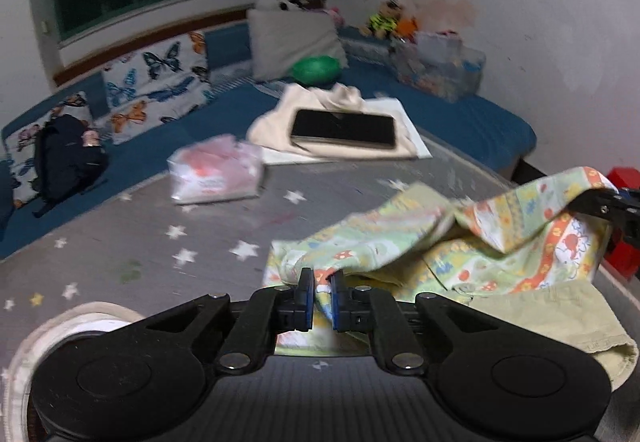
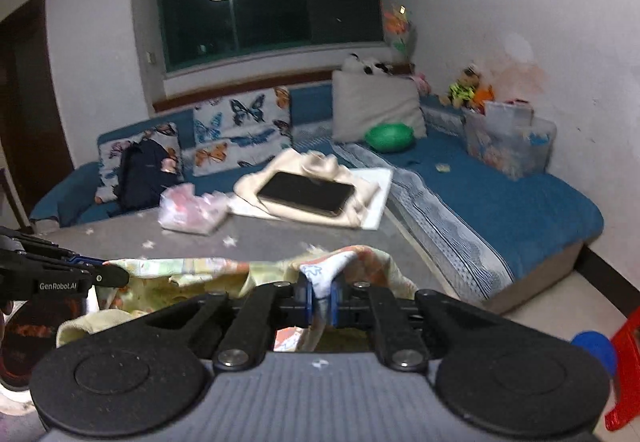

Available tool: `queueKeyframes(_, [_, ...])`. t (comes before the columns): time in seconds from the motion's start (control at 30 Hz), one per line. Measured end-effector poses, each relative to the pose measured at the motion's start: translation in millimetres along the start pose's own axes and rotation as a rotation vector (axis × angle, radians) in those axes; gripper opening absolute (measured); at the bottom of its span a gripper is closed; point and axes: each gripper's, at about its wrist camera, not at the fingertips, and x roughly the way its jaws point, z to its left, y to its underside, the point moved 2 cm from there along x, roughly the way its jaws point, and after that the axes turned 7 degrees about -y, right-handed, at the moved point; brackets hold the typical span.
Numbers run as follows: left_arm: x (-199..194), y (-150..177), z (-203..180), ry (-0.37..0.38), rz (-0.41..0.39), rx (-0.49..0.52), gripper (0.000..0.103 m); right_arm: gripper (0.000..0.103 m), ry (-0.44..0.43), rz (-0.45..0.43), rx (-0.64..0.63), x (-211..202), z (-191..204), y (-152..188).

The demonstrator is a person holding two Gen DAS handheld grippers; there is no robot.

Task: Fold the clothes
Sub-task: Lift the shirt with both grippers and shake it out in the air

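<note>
both wrist views low, facing sofa point(image 1: 460, 113)

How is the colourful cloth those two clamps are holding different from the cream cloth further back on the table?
The patterned cloth is printed in green, yellow and orange; the cream cloth is plain. The patterned one is pinched and lifted by the left gripper and right gripper; the cream one lies untouched under a dark tablet. Both are crumpled, unfolded, over the same starry grey table.

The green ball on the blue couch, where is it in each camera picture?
Left wrist view: the green ball sits upper middle, at the foot of the white pillow.
Right wrist view: the green ball sits right of centre, below that pillow.
Shared landmark: the black tablet lies in front of it.
</note>
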Motion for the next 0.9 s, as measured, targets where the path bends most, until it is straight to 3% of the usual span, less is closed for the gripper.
queueKeyframes(0.37, [-61,-6,56,-0.054,-0.069,-0.045,0.009,0.007,-0.151,-0.067,-0.085,-24,63,-23])
queueKeyframes(0.9, [-109,-23,98,-0.150,-0.170,-0.104,0.009,0.007,-0.147,-0.194,-0.167,-25,112,-74])
